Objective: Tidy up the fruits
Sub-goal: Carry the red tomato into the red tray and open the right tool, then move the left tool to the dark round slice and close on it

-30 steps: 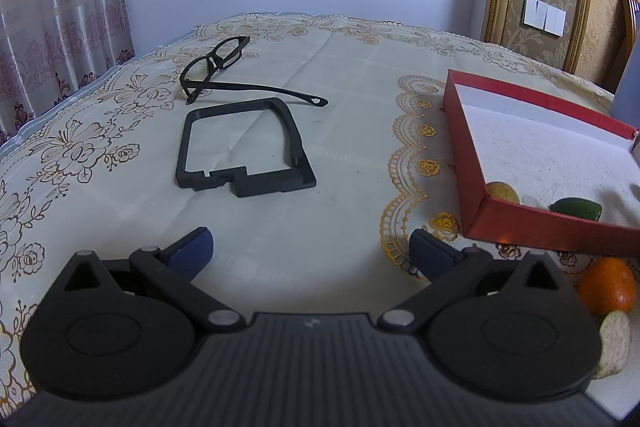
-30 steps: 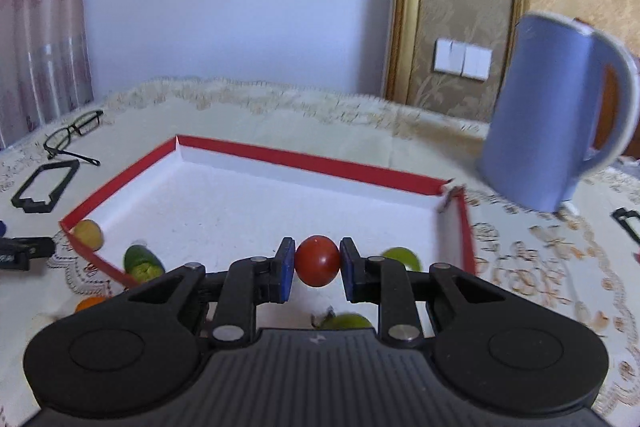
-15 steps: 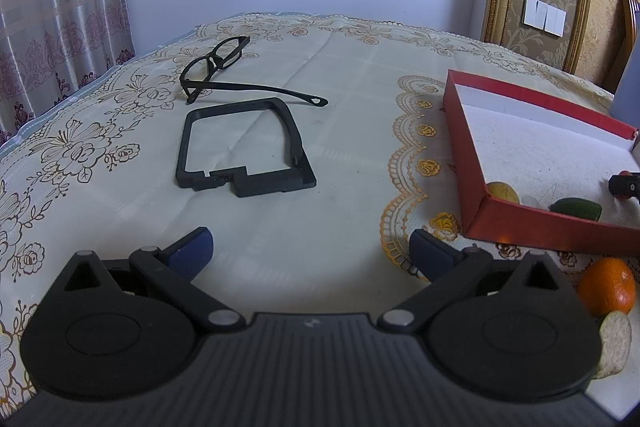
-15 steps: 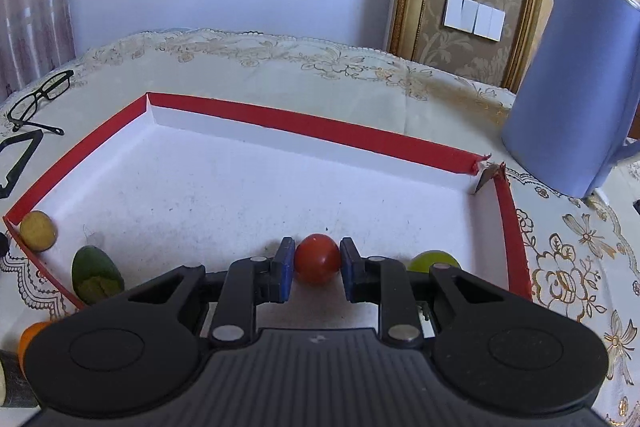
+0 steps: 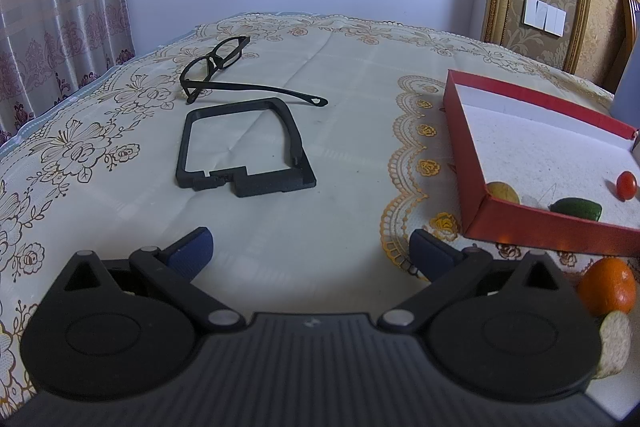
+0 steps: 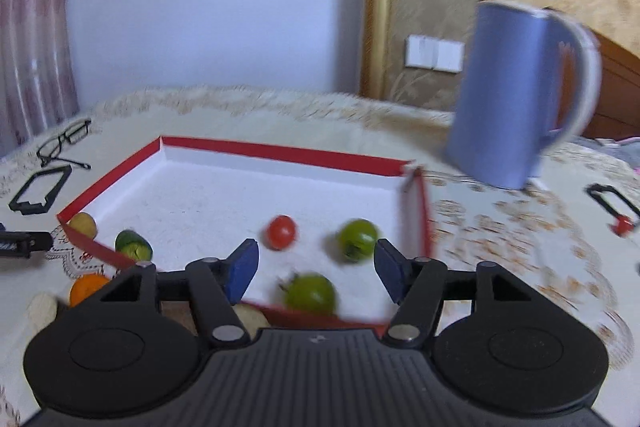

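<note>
red tomato point(image 6: 281, 231) is lying free in the box point(image 6: 280, 149). your right gripper point(image 6: 316, 267) is hanging with fingers spread; your left gripper point(image 5: 311, 249) is likewise gaping, empty.

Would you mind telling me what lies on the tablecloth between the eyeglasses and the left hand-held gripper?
In the left wrist view, a black plastic frame lies flat between the eyeglasses and the open left hand-held gripper; the rest of that stretch is bare tablecloth.

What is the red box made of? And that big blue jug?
The red box looks like cardboard: thin flat walls, matte red outside, white inside, and one far corner torn open. The blue jug looks like plastic, smooth and evenly coloured with a pale rim and handle, but that view is blurred, so this is a guess.
</note>
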### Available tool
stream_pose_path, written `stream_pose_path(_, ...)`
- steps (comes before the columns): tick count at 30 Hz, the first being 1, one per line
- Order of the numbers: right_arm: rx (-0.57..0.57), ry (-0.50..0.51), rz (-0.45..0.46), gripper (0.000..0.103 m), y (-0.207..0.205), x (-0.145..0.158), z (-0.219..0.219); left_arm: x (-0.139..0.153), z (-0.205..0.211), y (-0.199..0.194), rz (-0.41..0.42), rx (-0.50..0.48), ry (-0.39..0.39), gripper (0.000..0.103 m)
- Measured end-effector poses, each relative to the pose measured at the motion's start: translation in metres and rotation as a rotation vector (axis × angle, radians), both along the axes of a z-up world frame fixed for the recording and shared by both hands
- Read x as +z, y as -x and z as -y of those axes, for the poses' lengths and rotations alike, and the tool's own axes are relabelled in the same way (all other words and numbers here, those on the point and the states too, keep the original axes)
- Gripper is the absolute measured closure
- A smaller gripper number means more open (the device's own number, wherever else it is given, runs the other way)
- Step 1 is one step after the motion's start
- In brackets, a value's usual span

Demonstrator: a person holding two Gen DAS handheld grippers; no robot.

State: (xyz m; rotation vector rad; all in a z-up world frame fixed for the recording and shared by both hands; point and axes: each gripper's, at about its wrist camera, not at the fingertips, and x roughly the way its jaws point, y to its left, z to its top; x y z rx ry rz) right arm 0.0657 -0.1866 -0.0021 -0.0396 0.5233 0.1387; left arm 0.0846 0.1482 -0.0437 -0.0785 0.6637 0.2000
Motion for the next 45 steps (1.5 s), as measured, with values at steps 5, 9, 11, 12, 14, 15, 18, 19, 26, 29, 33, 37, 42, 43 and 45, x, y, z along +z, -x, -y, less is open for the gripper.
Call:
stream_pose_path(5, -0.065, -0.032, 0.041, 0.039, 0.039, -0.001, 0.034, 0.000, 0.000, 0.000, 0.000, 0.000, -0.001, 0.000)
stream_pose_path(9, -0.151, -0.016, 0.050, 0.037, 0.056, -0.010, 0.056, 0.000, 0.000, 0.000, 0.000, 0.000, 0.000, 0.000)
stream_pose_path(11, -0.202, -0.022, 0.036, 0.034, 0.058, -0.017, 0.067, 0.000, 0.000, 0.000, 0.000, 0.000, 0.000, 0.000)
stream_pose_path(12, -0.225, -0.033, 0.023, 0.034, 0.057, -0.021, 0.074, 0.000, 0.000, 0.000, 0.000, 0.000, 0.000, 0.000)
stream_pose_path(14, -0.259, -0.044, -0.014, 0.034, 0.050, -0.028, 0.082, 0.000, 0.000, 0.000, 0.001, 0.000, 0.001, 0.000)
stream_pose_path(15, -0.281, -0.044, -0.028, 0.034, 0.046, -0.032, 0.085, 0.001, -0.001, 0.001, 0.006, -0.002, 0.006, 0.000)
stream_pose_path(18, -0.307, -0.064, -0.075, 0.034, 0.037, -0.039, 0.093, 0.004, -0.003, 0.013, 0.039, -0.027, 0.060, 0.000)
stream_pose_path(19, -0.302, -0.083, -0.080, 0.034, 0.036, -0.039, 0.095, 0.007, -0.002, 0.020, 0.050, -0.047, 0.082, 0.000)
stream_pose_path(26, -0.285, -0.065, -0.121, 0.022, 0.031, -0.044, 0.093, 0.023, 0.038, 0.069, 0.141, -0.228, 0.036, 0.000)
stream_pose_path(29, -0.280, -0.056, -0.126, 0.021, 0.031, -0.044, 0.091, 0.029, 0.051, 0.081, 0.171, -0.312, 0.070, 0.000)
stream_pose_path(33, -0.279, -0.028, -0.140, 0.007, 0.028, -0.044, 0.087, 0.029, 0.081, 0.085, 0.184, -0.396, 0.004, 0.000)
stream_pose_path(37, -0.279, -0.033, -0.150, 0.005, 0.027, -0.045, 0.088, 0.020, 0.099, 0.086, 0.185, -0.427, -0.075, 0.003)
stream_pose_path(42, -0.279, -0.033, -0.149, 0.005, 0.027, -0.046, 0.088, 0.011, 0.097, 0.076, 0.131, -0.453, -0.045, 0.036)
stream_pose_path(43, -0.279, -0.034, -0.149, 0.005, 0.027, -0.046, 0.088, 0.009, 0.096, 0.076, 0.130, -0.468, -0.030, 0.043)
stream_pose_path(45, -0.278, -0.033, -0.149, 0.005, 0.027, -0.046, 0.089, 0.007, 0.099, 0.076, 0.124, -0.495, -0.034, 0.054)
